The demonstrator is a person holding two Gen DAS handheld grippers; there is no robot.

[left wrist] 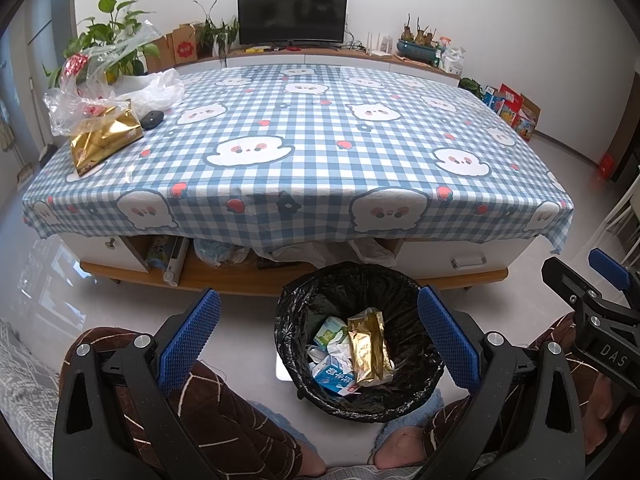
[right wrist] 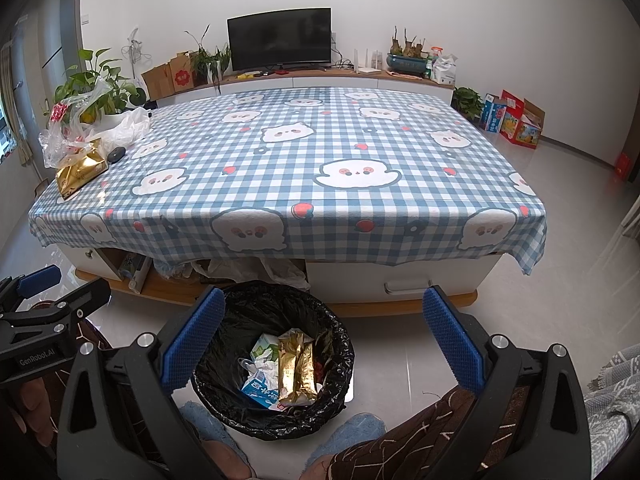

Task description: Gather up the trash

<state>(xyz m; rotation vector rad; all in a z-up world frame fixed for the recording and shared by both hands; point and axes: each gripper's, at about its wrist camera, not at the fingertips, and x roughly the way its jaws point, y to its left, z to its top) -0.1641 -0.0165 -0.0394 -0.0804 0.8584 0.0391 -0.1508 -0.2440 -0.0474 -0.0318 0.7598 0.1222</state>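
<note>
1. A dark television stands on a long low cabinet against the white wall
2. Leafy potted plants sit at far left
3. Colourful boxes rest on the floor at right
4. A blue checked tablecloth covers the table

A black-bagged round trash bin stands on the floor just before a low table under a blue-and-white checked cloth, with a crumpled gold foil wrapper and small cartons in it, while a gold foil bag, clear plastic bags and a dark oval mouse lie at the table's far left corner, and a black flat-screen television stands behind the table.
</note>
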